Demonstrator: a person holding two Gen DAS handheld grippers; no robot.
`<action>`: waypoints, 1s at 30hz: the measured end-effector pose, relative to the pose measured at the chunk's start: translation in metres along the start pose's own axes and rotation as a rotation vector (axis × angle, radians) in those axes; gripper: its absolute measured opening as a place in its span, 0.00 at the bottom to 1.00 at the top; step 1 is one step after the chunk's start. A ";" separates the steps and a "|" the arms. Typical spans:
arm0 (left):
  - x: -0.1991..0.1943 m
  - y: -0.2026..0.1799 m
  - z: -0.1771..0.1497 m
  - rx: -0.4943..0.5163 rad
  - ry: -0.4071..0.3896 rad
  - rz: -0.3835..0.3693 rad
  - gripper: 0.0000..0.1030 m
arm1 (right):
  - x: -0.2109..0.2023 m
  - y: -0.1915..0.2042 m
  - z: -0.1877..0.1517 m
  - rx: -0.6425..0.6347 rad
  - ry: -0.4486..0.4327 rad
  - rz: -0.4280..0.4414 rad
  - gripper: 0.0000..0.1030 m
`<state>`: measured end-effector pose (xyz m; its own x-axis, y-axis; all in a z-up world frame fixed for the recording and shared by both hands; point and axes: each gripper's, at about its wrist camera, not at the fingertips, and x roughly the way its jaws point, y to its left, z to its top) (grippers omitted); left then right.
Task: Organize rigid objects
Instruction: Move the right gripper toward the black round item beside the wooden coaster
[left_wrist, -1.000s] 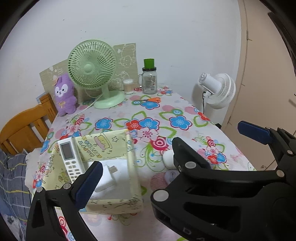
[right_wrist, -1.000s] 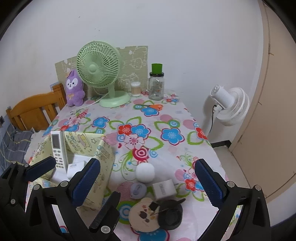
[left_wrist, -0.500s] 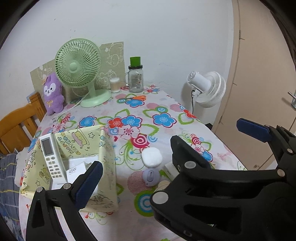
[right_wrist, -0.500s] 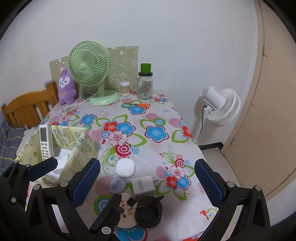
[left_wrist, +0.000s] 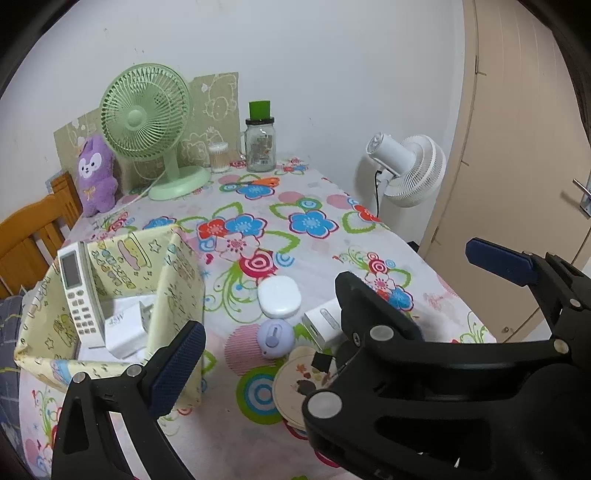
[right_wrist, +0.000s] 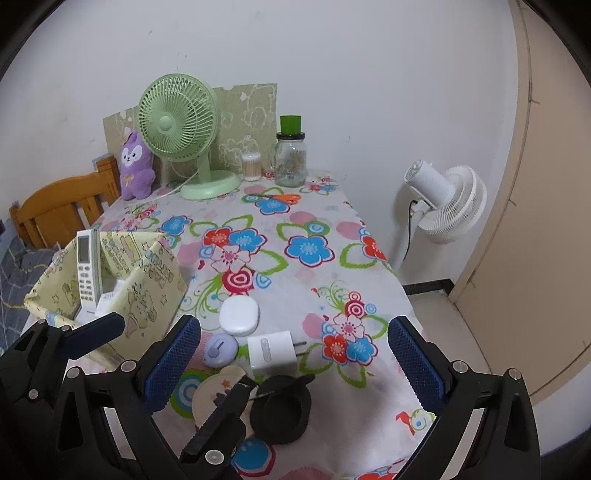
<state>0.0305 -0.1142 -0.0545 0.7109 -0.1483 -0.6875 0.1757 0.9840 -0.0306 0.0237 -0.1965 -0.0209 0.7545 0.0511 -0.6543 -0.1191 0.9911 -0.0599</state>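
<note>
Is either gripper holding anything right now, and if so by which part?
Nothing is held. The left gripper and right gripper are both open and empty above the table; the charger lies loose.

Right tool (left_wrist: 413, 325) hides half of white charger (left_wrist: 323, 323) in left view; charger in box (left_wrist: 123, 328) partly behind wall.

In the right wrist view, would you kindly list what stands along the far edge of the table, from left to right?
Purple plush toy → pale green desk fan → small clear tub of cotton swabs → clear glass jar with a green cap.
</note>
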 end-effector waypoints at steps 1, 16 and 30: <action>0.001 -0.001 -0.001 0.000 0.003 -0.002 1.00 | 0.001 -0.001 -0.002 0.000 0.003 0.001 0.99; 0.019 -0.013 -0.022 0.013 0.011 -0.039 0.99 | 0.012 -0.012 -0.027 -0.013 -0.017 0.003 0.96; 0.043 -0.009 -0.048 0.022 0.069 -0.047 0.99 | 0.034 -0.006 -0.056 -0.011 0.026 0.024 0.96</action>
<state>0.0263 -0.1251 -0.1188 0.6527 -0.1865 -0.7343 0.2234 0.9735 -0.0487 0.0141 -0.2077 -0.0855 0.7345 0.0711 -0.6748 -0.1436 0.9883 -0.0522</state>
